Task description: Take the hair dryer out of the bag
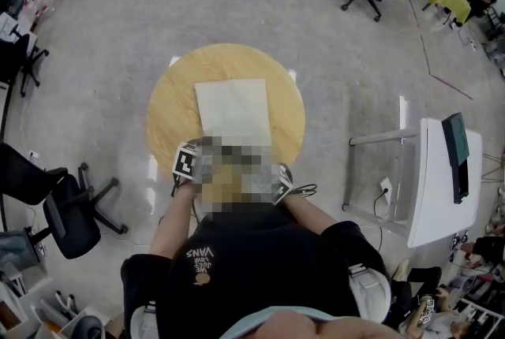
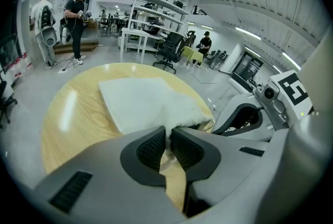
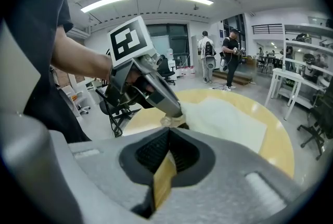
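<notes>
White fabric bag (image 1: pixel 234 110) lies on the round wooden counter (image 1: pixel 170 105). Fingers of my left gripper (image 2: pixel 167 137) pinch its near edge; those of my right gripper (image 3: pixel 169 146) press together, empty. I cannot see the hair dryer; the bag hides its contents.

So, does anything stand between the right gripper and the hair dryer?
Yes, the white bag itself: no hair dryer shows, so the cloth probably hides it. The left gripper pinches the bag's edge at its mouth; the right gripper is shut, outside it.
</notes>
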